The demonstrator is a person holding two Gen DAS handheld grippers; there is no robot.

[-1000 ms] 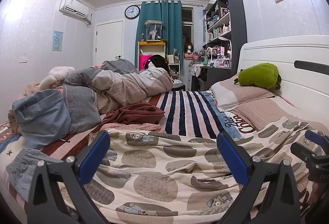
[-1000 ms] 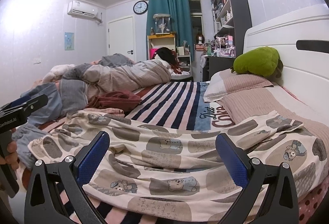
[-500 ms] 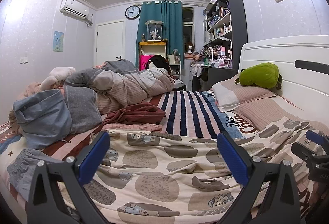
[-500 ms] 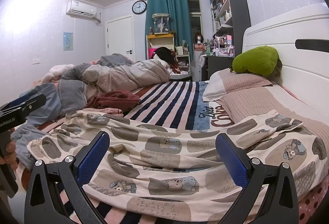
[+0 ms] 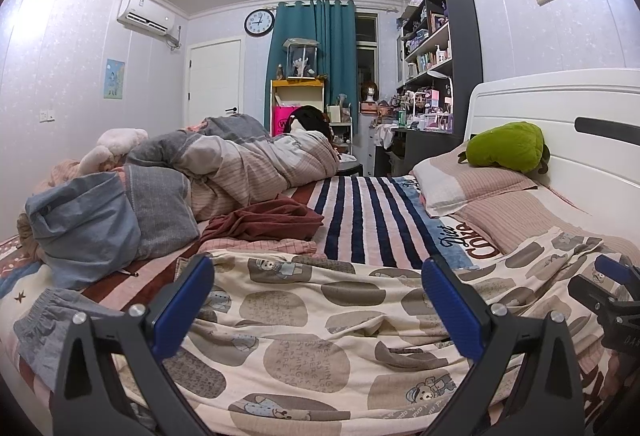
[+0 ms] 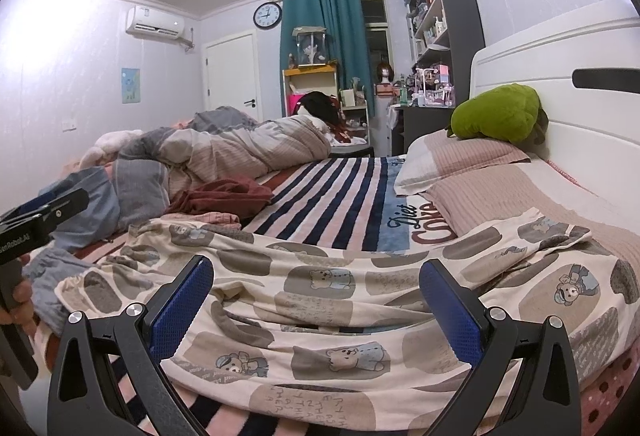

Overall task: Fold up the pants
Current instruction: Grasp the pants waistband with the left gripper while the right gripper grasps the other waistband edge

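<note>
Bear-print pants [image 5: 320, 340] spread along near edge of bed [image 5: 372, 220]. Left gripper [image 5: 318, 300] and right gripper [image 6: 316, 300] both released, above fabric, grasping nothing.

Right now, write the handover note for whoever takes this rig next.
Left gripper: open, holding nothing, just above the pants.
Right gripper: open, holding nothing, likewise.
Bear-print pants: spread across the near edge of the bed, elastic waistband toward the left, leg ends by the striped pillow. Still wrinkled.
Done: pants laid out. No fold visible.
Left: grasp, probably waistband and cuffs, then fold. The maroon garment behind is not part of this.
</note>
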